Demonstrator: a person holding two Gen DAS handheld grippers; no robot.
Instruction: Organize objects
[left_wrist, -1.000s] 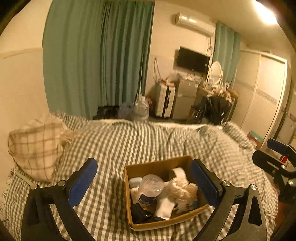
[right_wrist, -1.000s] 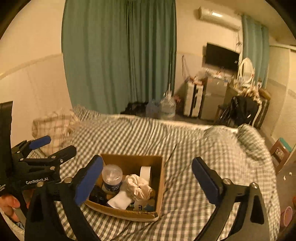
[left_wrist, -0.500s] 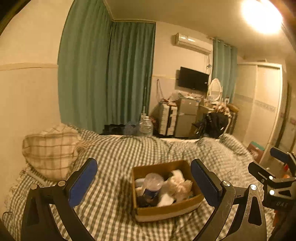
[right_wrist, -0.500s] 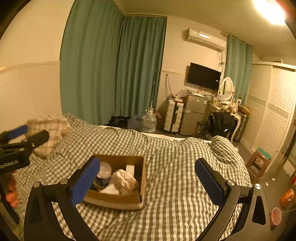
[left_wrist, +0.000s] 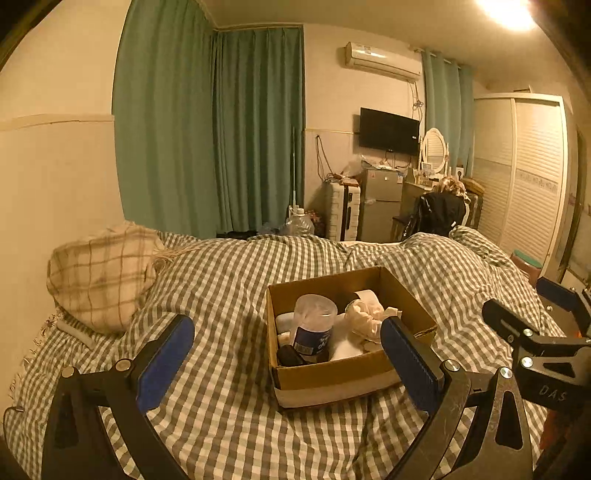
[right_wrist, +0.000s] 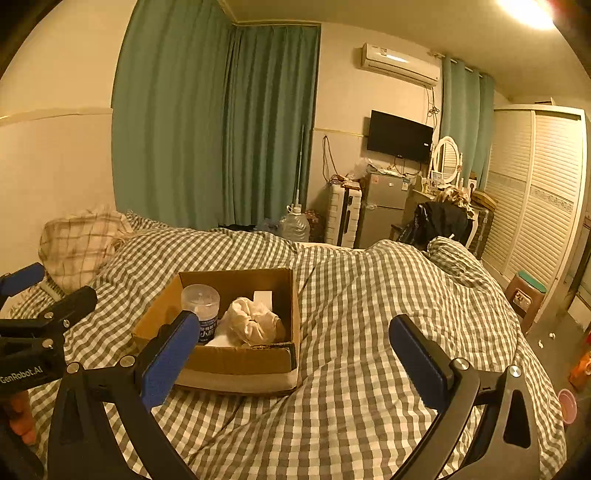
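On checked duvet (left_wrist: 229, 387): cardboard box (left_wrist: 332, 373) of items | both grippers' fingers (left_wrist: 166, 360) spread, empty

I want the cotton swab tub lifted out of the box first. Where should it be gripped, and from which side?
Probably from above, across the clear plastic lid end of the round dark-labelled tub: it stands upright, tallest in the brown cardboard box, with the cream scrunched cloth crowding one side of its lower body.
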